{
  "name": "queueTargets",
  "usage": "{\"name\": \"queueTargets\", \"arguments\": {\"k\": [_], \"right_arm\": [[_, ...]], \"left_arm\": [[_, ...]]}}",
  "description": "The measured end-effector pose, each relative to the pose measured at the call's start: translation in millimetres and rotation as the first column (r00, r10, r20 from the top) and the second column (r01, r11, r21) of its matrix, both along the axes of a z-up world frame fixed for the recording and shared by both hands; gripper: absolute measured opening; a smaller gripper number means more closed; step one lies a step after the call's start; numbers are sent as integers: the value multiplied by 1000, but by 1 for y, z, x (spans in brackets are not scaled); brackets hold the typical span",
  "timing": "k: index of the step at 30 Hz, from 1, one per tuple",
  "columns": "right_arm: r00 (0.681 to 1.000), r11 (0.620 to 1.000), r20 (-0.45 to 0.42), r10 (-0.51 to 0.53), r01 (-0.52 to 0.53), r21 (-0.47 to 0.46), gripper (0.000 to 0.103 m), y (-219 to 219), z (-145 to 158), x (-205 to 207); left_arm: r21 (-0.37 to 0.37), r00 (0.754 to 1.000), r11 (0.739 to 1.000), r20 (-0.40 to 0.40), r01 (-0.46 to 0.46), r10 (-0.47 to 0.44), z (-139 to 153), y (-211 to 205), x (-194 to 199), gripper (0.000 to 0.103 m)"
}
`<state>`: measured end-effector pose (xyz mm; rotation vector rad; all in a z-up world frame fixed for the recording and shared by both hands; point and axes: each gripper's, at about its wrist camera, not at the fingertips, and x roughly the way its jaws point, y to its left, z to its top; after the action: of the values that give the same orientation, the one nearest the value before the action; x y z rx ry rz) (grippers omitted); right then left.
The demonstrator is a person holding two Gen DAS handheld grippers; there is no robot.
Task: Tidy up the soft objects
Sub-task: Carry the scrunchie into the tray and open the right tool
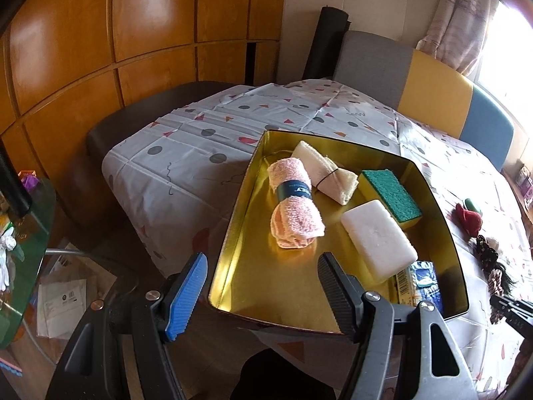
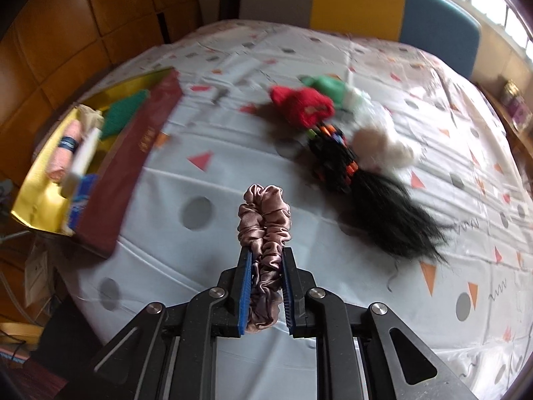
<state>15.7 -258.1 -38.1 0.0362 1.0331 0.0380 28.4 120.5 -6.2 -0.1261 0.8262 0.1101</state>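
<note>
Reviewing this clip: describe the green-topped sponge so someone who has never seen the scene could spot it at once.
On the patterned tablecloth sits a gold tin holding soft items. Along its right wall lies the sponge, between a tied cream cloth and a white block. It alone has a rough green top over a yellow base.

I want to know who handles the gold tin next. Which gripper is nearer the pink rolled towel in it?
Left. The left gripper hangs open at the gold tin's near edge, close to the pink rolled towel. The right gripper, shut on a satin scrunchie, is out over the tablecloth beside the tin.
</note>
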Motion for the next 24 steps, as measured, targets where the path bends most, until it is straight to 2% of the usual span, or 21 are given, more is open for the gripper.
{"name": "queueTargets", "arguments": {"k": [5,12,18,24], "right_arm": [[996,998,74,53,-55,28,17,24,29,4],[965,971,146,219,-230,66,17,86,57,16],[917,918,166,362,-382,104,17,148,65,30],[867,853,103,487,-497,160,17,215,46,60]], "left_arm": [[-5,999,999,1,-34,34,0,12,0,70],[-7,997,997,4,-73,73,2,25,-1,70],[-4,997,997,7,-80,80,4,28,-1,70],[-5,996,996,8,-90,90,5,33,-4,70]]}}
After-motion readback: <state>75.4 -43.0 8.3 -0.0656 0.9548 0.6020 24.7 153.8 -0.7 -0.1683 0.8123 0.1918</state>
